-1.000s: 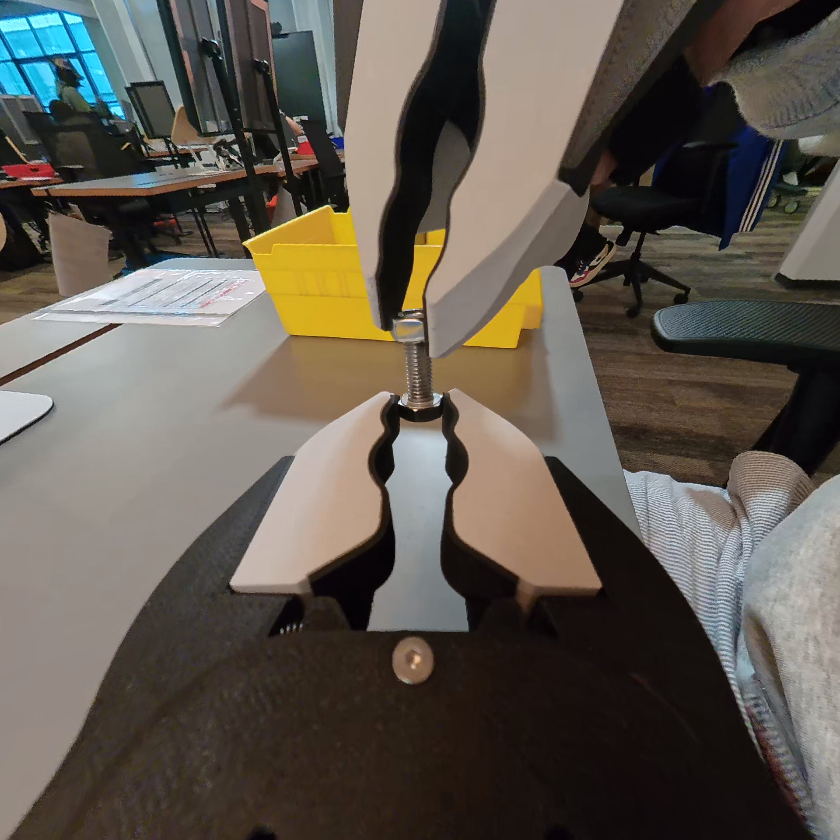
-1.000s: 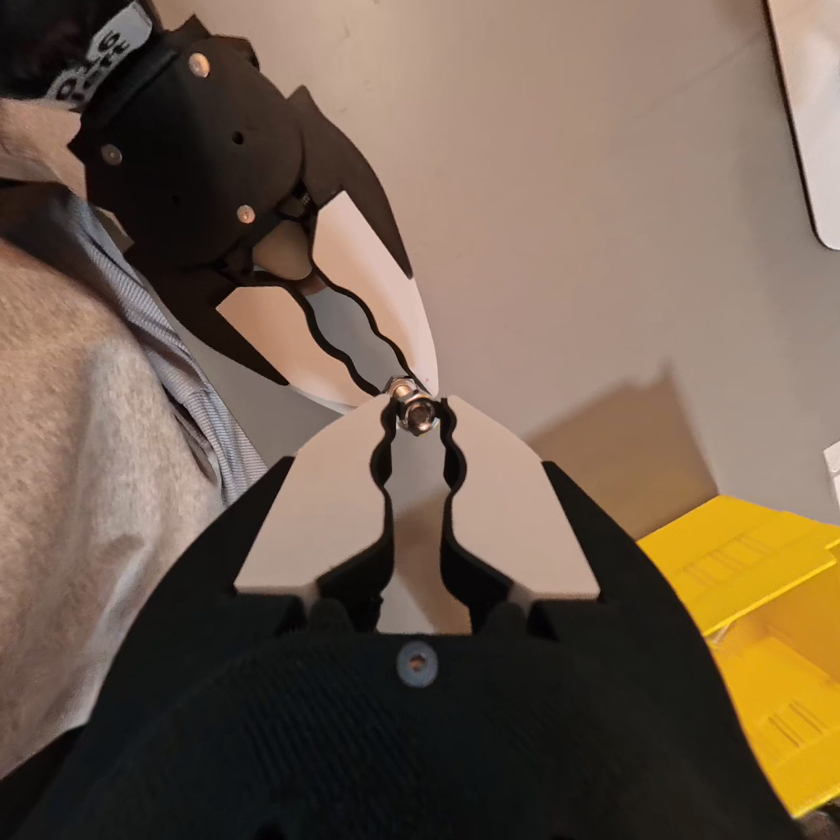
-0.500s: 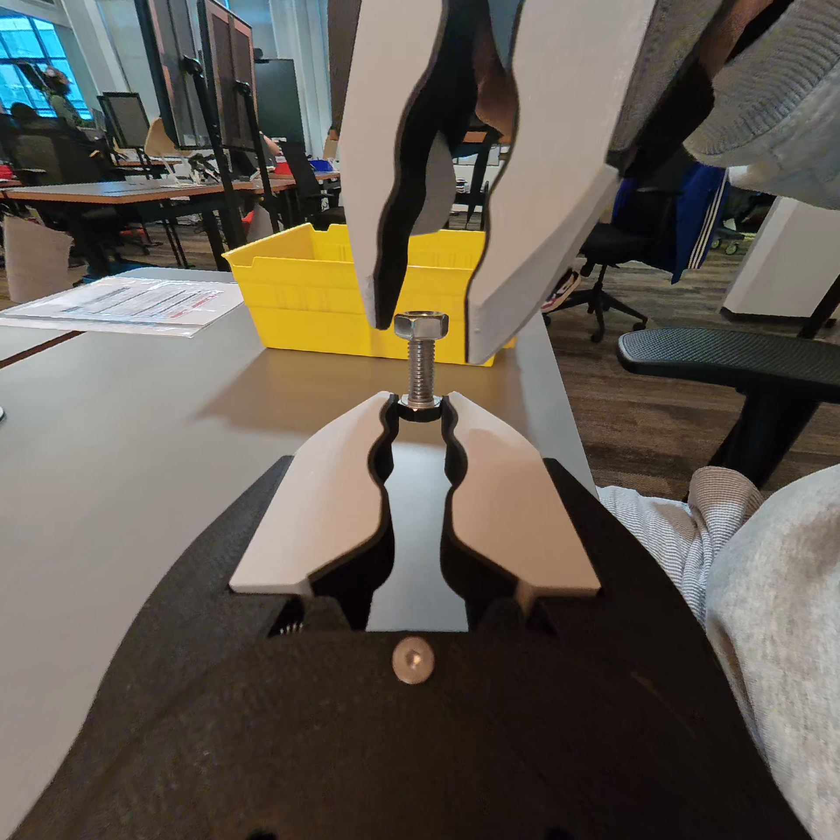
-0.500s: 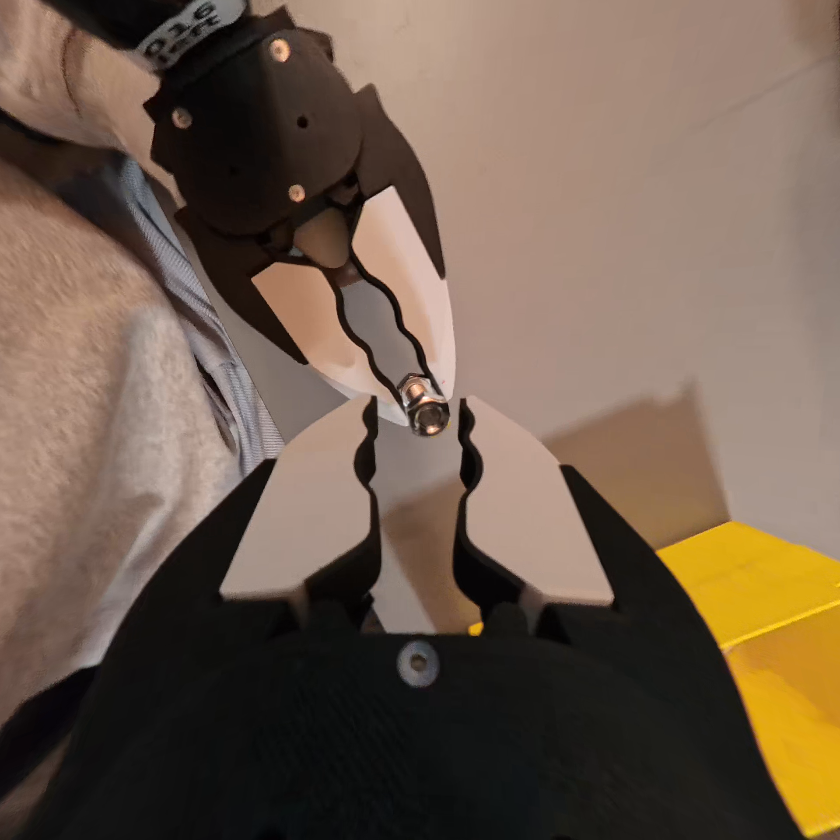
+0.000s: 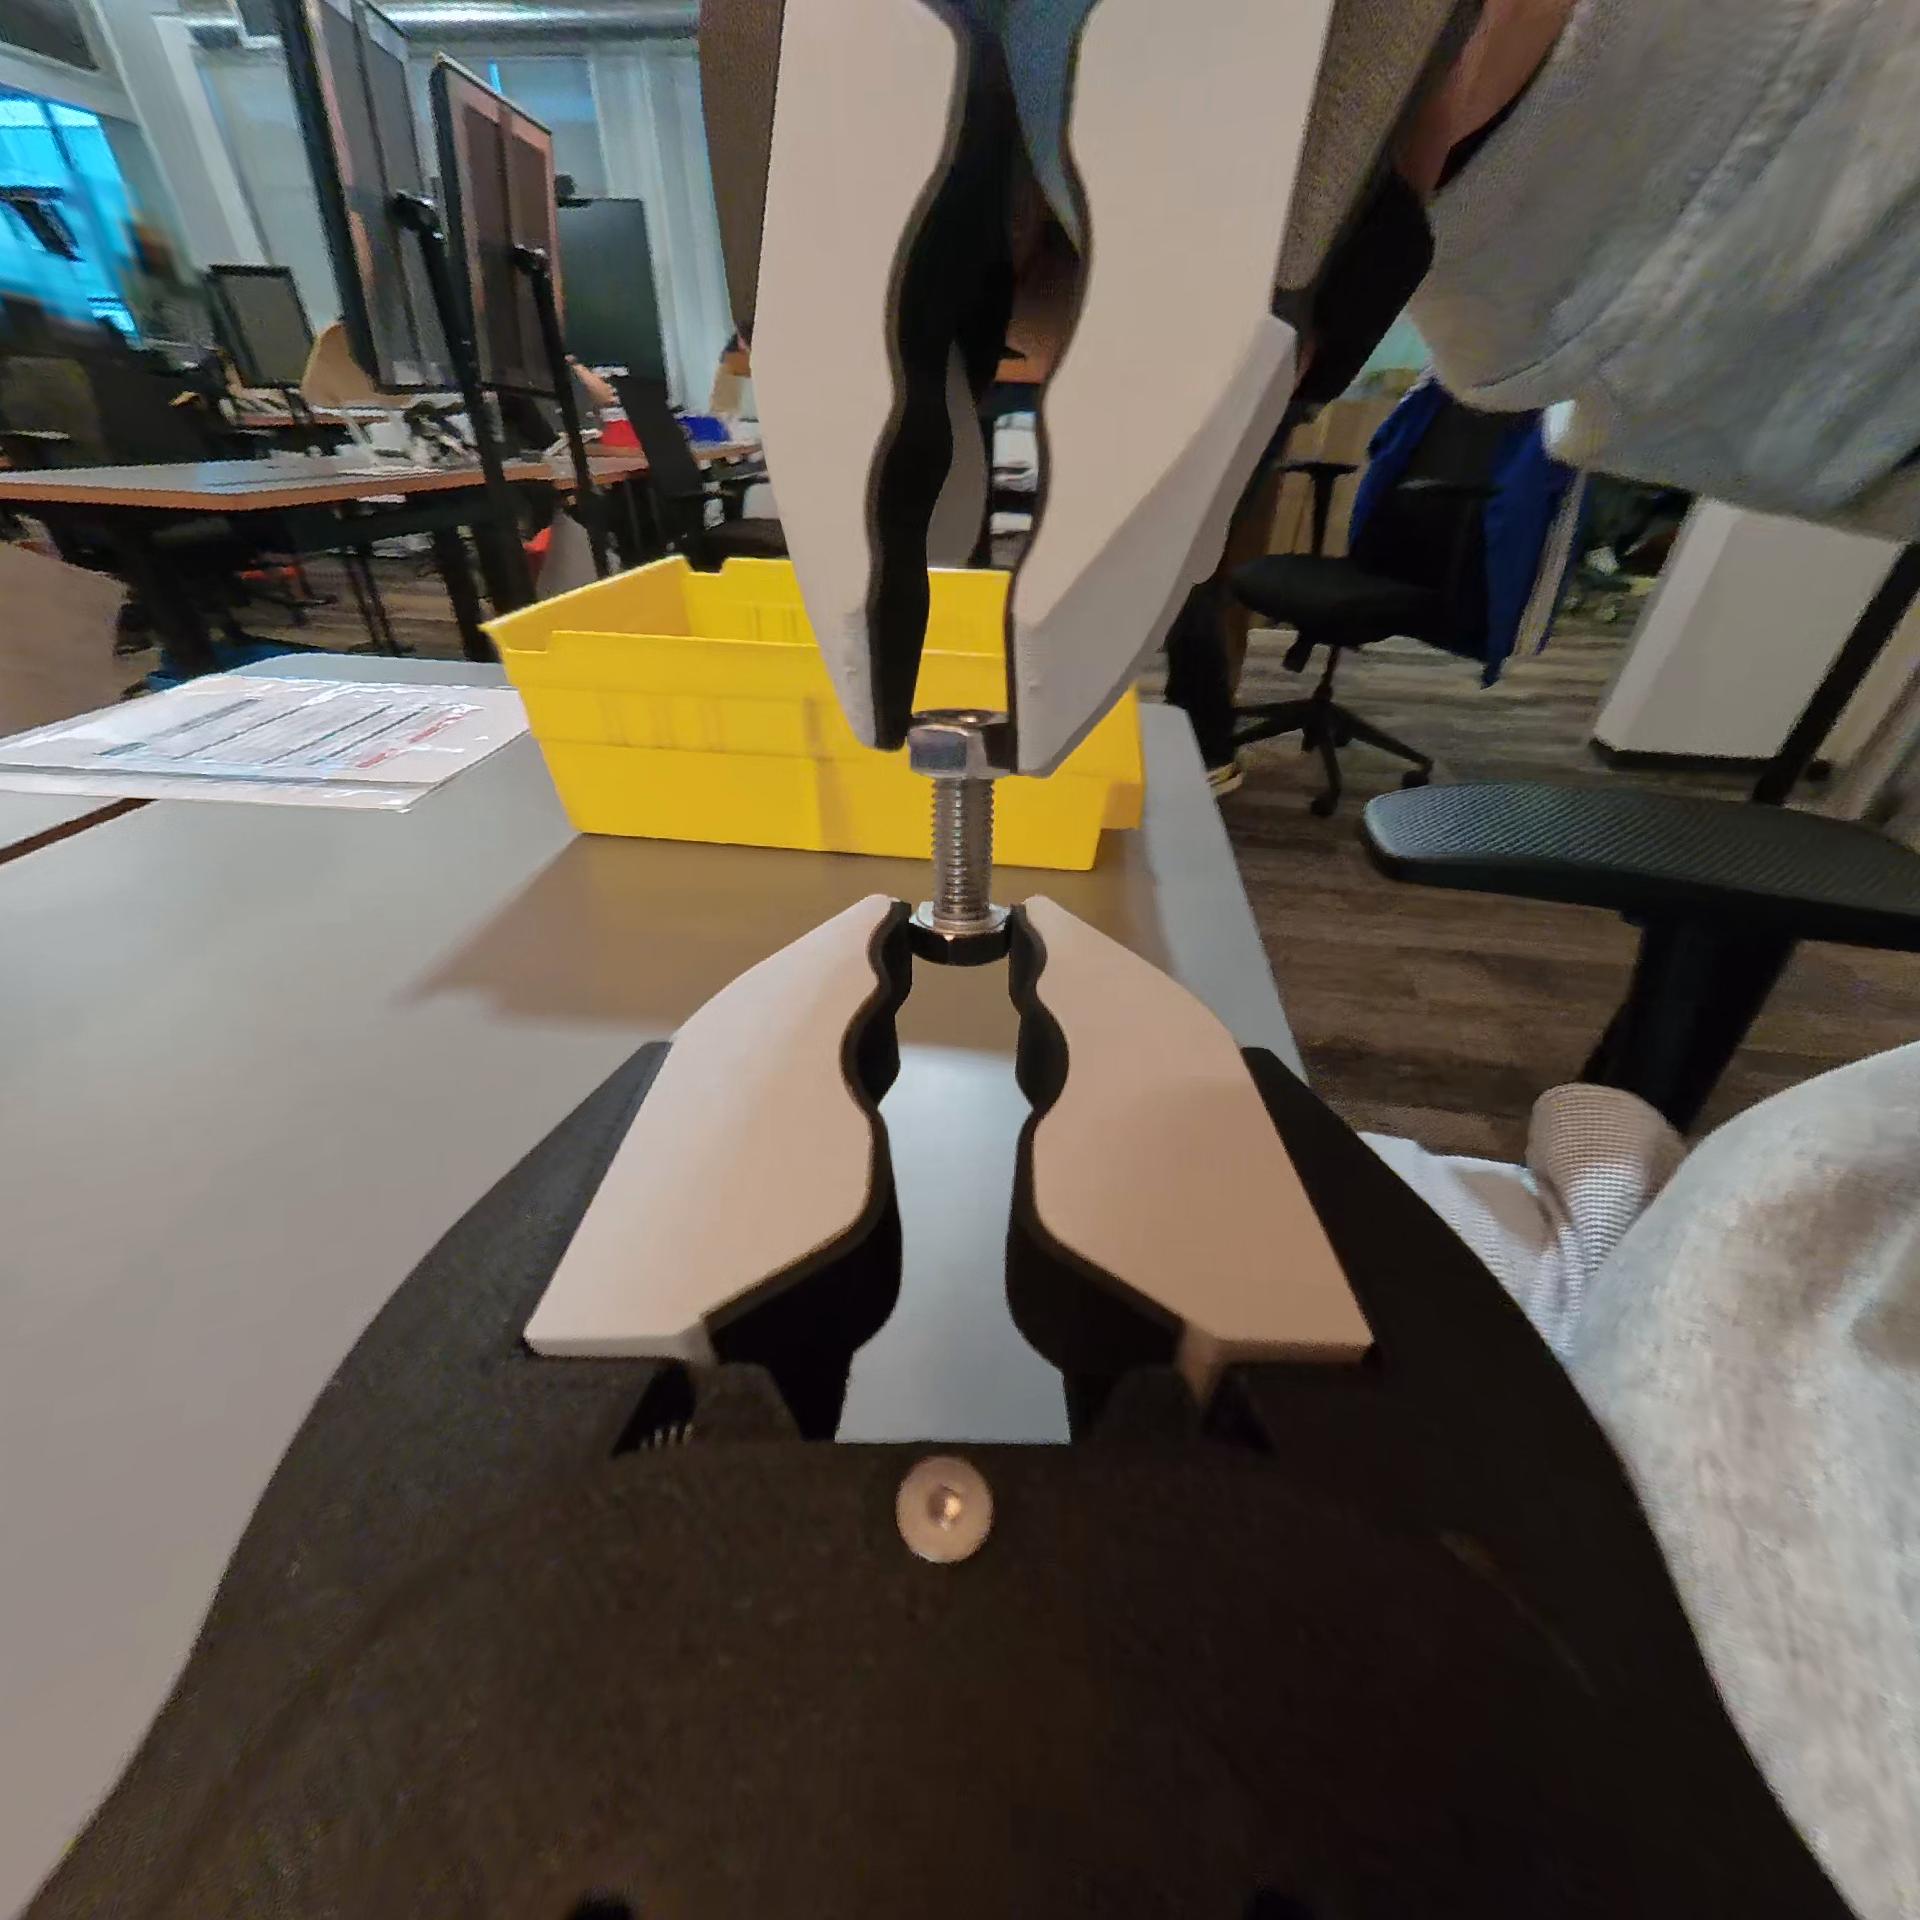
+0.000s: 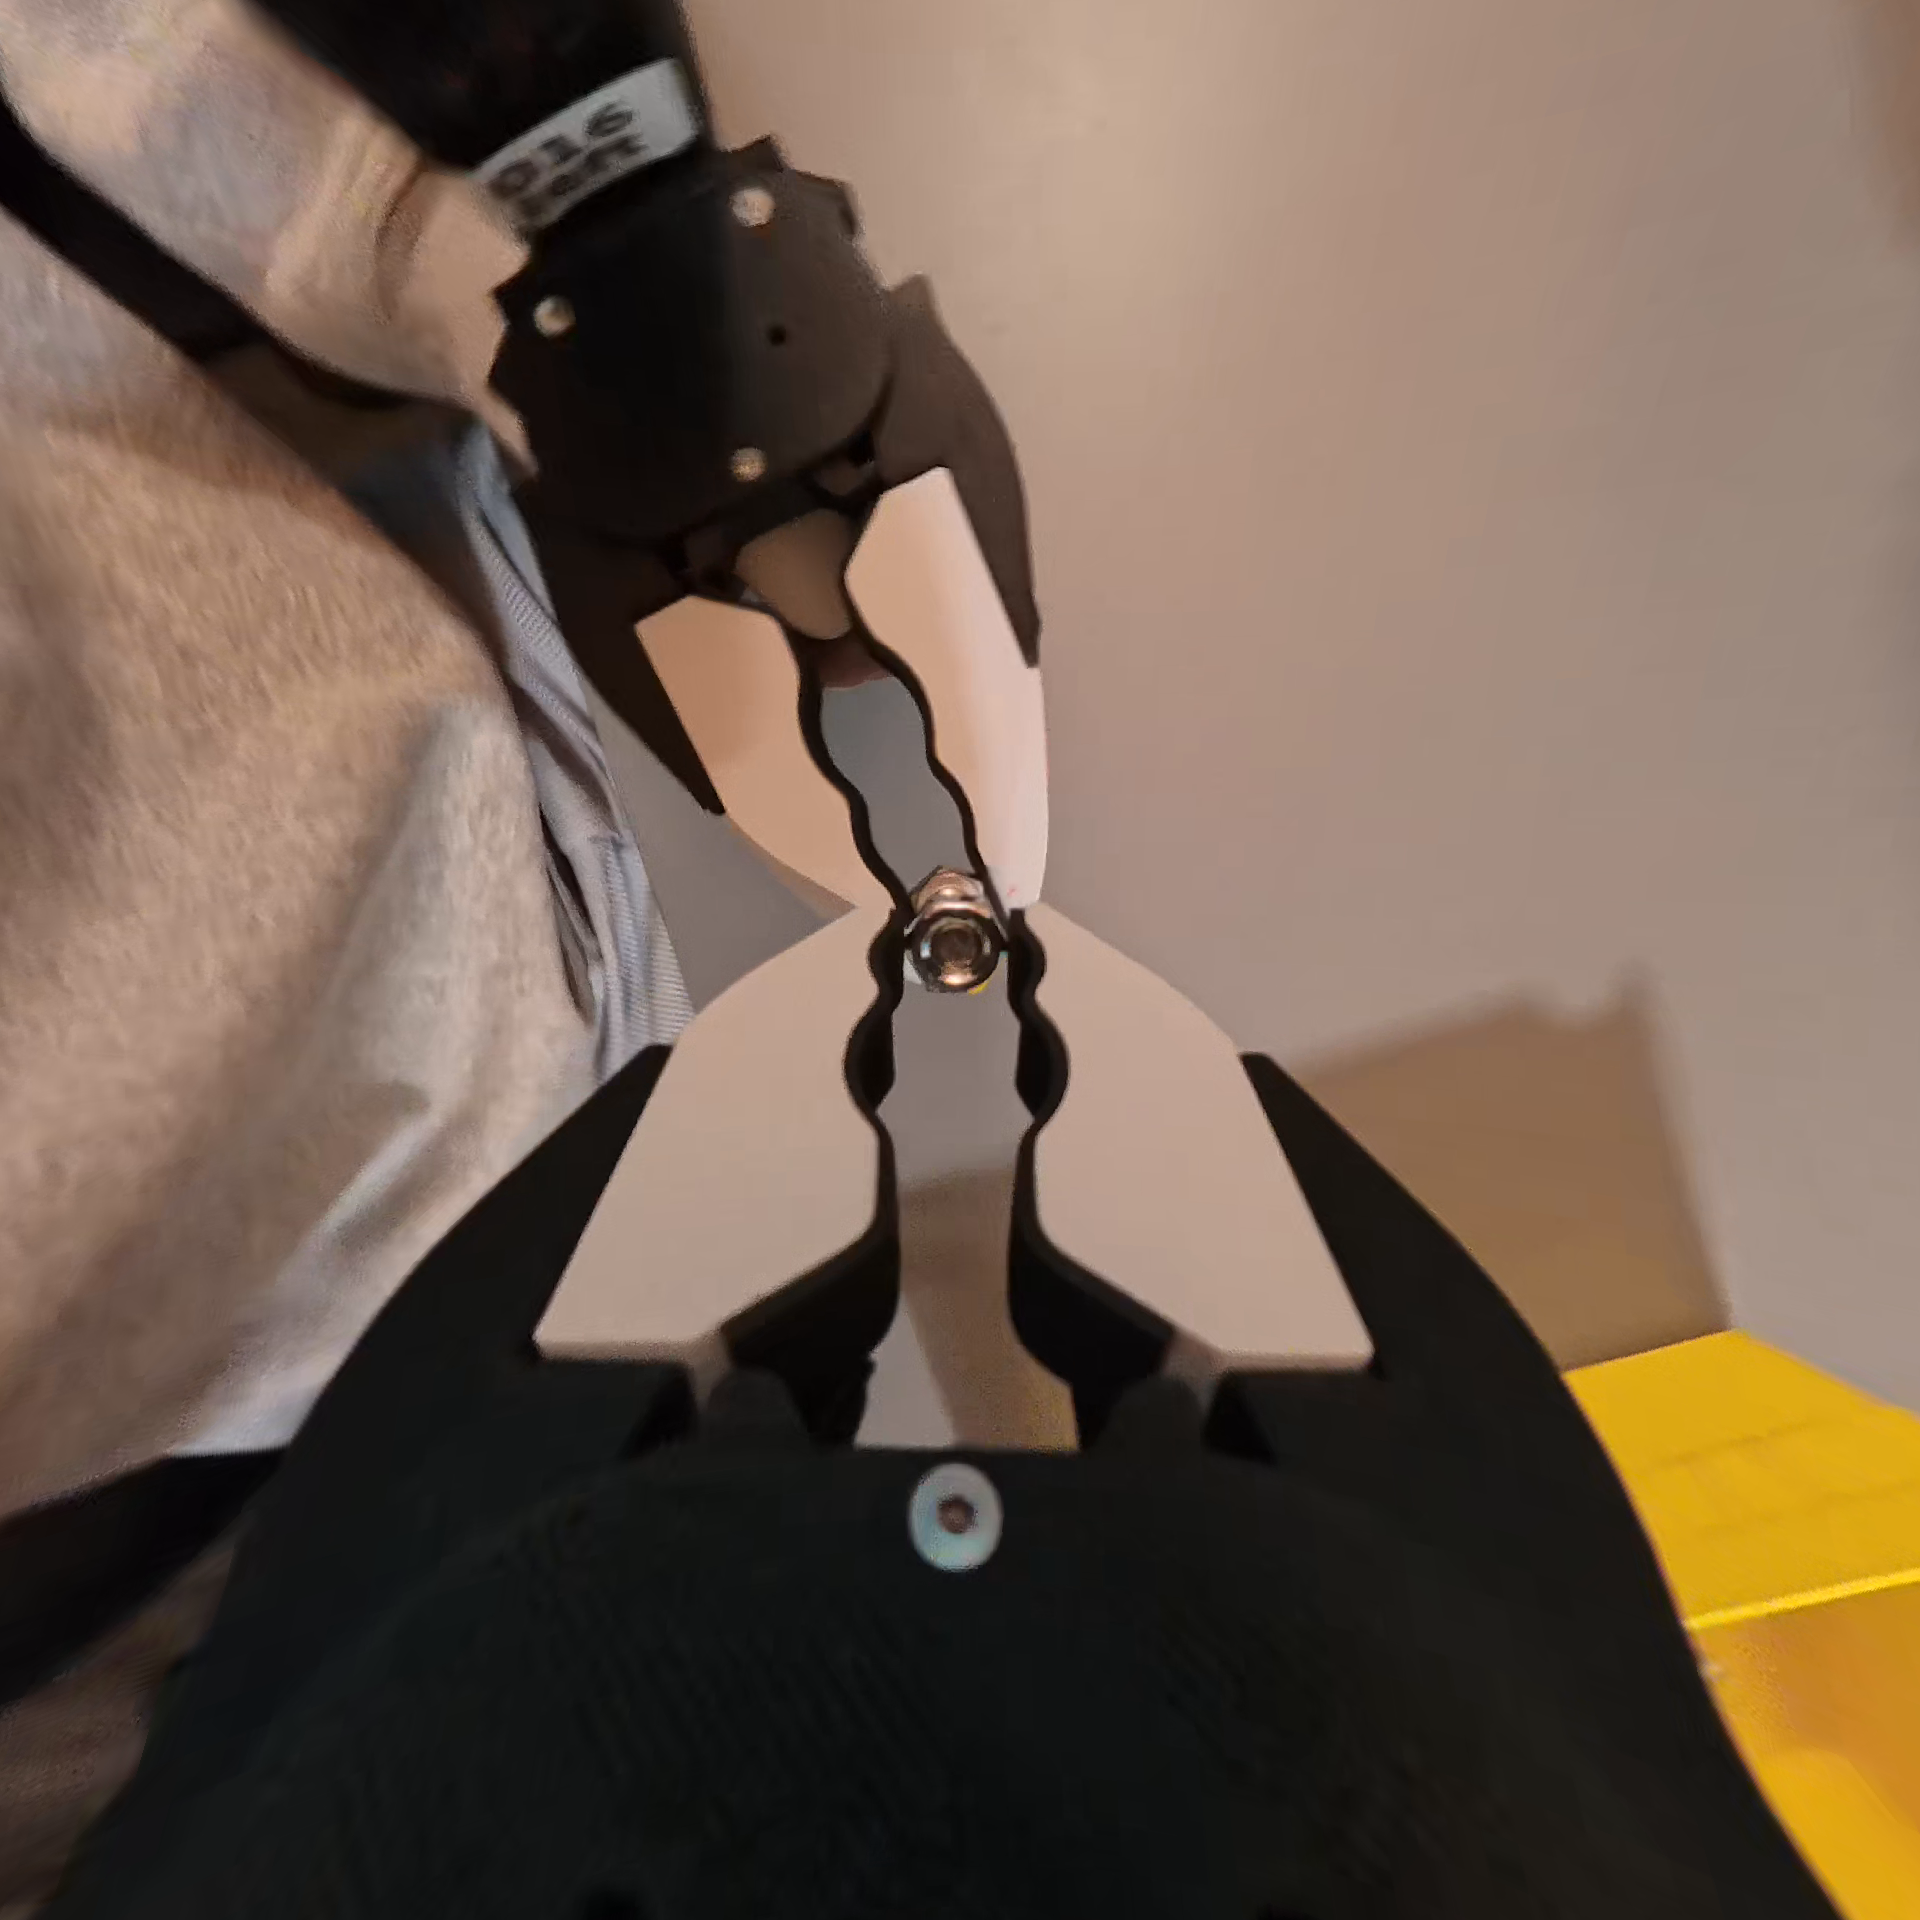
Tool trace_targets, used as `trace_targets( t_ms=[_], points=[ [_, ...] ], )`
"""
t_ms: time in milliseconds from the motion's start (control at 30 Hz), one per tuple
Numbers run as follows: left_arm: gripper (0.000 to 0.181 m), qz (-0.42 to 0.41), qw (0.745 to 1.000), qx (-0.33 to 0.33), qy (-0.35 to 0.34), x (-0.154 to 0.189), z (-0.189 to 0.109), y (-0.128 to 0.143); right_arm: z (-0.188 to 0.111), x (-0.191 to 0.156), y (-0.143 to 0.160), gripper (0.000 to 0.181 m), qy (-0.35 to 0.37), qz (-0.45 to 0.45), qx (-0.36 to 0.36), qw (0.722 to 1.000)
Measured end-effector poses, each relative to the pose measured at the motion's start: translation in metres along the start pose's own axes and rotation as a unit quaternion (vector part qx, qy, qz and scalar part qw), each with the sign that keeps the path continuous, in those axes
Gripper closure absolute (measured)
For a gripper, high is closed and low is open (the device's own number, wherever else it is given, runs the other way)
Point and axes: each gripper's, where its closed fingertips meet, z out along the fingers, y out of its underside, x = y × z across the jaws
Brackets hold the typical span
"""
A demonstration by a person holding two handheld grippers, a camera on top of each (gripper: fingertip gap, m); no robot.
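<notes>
Left wrist view, one bolt, one nut, two claws, left claw, right claw.

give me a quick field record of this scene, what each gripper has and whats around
left gripper: shut on the hex nut at the lower end of the silver threaded steel bolt
right gripper: shut on the bolt's hex head, reaching down from above
bolt pose: upright, held above the grey table, between both grippers
behind: yellow plastic bin at the table's far edge
left of bin: printed sheet in a clear sleeve
right: black mesh office chair
</notes>
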Motion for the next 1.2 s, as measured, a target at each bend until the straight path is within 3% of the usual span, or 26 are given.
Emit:
trace_targets(
  t_ms=[33,233,333,567,733,833,1067,1200],
  points=[
    [0.163,-0.009,1.0,0.005,0.012,0.002,0.0,-0.001,-0.001,-0.003,-0.001,0.162,0.002,-0.038,0.0,0.999],
    [0.163,0.007,0.998,0.015,0.066,0.022,0.0,-0.003,-0.003,-0.026,-0.001,0.162,-0.02,-0.213,0.0,0.977],
    [0.163,0.014,0.994,0.024,0.109,0.037,-0.002,-0.005,-0.004,-0.042,-0.003,0.163,-0.044,-0.3,0.036,0.952],
    [0.163,-0.011,0.982,0.024,0.188,0.056,-0.007,-0.003,-0.007,-0.056,0.002,0.165,-0.06,-0.361,0.048,0.929],
    [0.163,-0.007,0.988,0.014,0.157,0.047,-0.003,-0.001,-0.009,-0.046,0.003,0.164,-0.05,-0.279,0.047,0.958],
    [0.163,-0.003,0.993,0.002,0.121,0.037,0.0,0.002,-0.01,-0.042,0.005,0.152,-0.062,-0.194,0.038,0.978],
    [0.163,0.02,0.998,-0.029,0.05,0.019,0.004,0.009,-0.002,-0.019,0.006,0.139,-0.026,-0.024,-0.003,0.999],
    [0.163,0.027,0.998,-0.049,0.021,0.012,0.004,0.012,0.007,-0.009,0.002,0.154,0.019,0.045,0.002,0.999]
  ],
)
